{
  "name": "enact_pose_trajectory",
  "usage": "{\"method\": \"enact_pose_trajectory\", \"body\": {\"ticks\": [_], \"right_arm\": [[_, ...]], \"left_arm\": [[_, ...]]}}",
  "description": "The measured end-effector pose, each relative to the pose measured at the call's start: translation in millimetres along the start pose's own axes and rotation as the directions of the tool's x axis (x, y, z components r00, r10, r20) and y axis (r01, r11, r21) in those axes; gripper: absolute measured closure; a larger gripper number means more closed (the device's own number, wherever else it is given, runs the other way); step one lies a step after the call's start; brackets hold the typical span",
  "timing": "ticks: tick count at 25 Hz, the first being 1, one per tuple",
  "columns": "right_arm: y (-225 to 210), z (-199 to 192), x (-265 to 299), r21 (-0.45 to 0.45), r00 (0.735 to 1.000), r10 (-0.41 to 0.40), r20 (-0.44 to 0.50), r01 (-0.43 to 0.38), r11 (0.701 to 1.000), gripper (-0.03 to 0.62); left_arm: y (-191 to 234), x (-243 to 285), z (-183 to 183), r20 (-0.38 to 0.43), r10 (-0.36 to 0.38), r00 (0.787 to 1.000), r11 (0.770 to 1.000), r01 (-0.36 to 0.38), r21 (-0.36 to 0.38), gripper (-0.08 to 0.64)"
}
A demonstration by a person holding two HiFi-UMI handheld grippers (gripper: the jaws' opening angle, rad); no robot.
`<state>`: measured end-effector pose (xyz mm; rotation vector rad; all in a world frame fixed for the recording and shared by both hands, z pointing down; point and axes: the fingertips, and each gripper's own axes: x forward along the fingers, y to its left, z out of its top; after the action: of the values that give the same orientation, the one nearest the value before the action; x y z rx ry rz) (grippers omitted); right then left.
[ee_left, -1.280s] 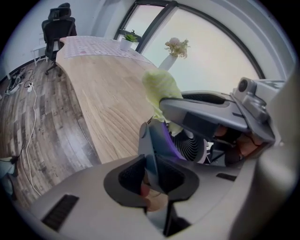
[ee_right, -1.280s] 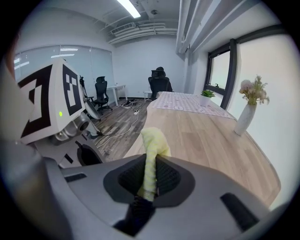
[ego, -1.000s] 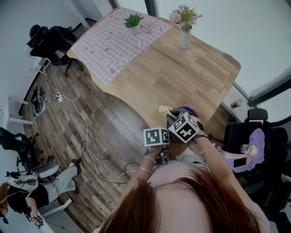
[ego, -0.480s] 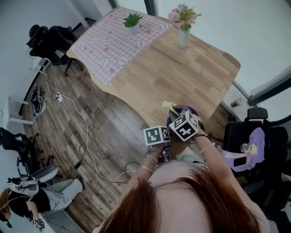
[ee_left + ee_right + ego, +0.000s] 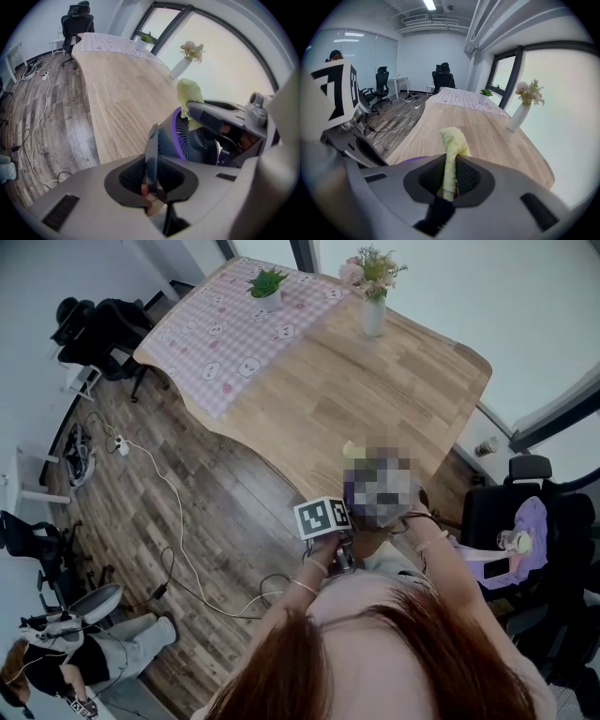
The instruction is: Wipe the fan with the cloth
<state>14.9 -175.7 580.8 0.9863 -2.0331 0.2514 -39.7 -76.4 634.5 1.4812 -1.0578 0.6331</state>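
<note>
Close to the table's (image 5: 375,399) near curved edge, the purple fan (image 5: 199,140) is standing right in front of the person. Bare wood is stretching away beyond it to a vase (image 5: 373,315), a potted plant (image 5: 268,289) and a checked table cover (image 5: 225,334) at the far end. Left of the edge the floor (image 5: 141,474) is carrying loose cables (image 5: 178,521), and a dark chair (image 5: 525,512) is crowding the right side. Both forearms are reaching in from below, with the claws pointing steeply down, just beside each other. The left claw (image 5: 151,176) is clamping a thin dark part at the fan's side. The right claw (image 5: 450,180) is gripping the yellow cloth (image 5: 453,140), holding it at the fan's upper rim.
</note>
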Motion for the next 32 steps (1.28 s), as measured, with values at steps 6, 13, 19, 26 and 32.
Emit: {"method": "enact_pose_trajectory", "body": {"ticks": [6, 13, 19, 26, 32], "right_arm": [[-10, -7, -4, 0.016, 1.0, -0.012, -0.019, 0.012, 1.0, 0.549], [-19, -11, -6, 0.068, 0.999, -0.025, -0.04, 0.028, 0.997, 0.549], [-23, -18, -11, 0.116, 0.998, -0.025, -0.052, 0.031, 0.993, 0.549], [-27, -21, -15, 0.171, 0.998, -0.013, -0.064, 0.024, 0.985, 0.549], [-30, -20, -19, 0.23, 0.999, 0.003, -0.051, 0.009, 0.973, 0.549]], "left_arm": [[-3, 0, 1, 0.003, -0.011, 1.0, 1.0, 0.011, -0.015, 0.497], [-6, 3, 3, 0.004, -0.011, 1.0, 1.0, 0.011, -0.022, 0.495], [-7, 4, 1, 0.001, -0.03, 1.0, 0.999, 0.03, -0.044, 0.489], [-9, 6, 3, 0.002, -0.034, 0.999, 0.998, 0.034, -0.058, 0.488], [-8, 7, 4, 0.004, -0.031, 1.0, 0.997, 0.031, -0.065, 0.488]]}}
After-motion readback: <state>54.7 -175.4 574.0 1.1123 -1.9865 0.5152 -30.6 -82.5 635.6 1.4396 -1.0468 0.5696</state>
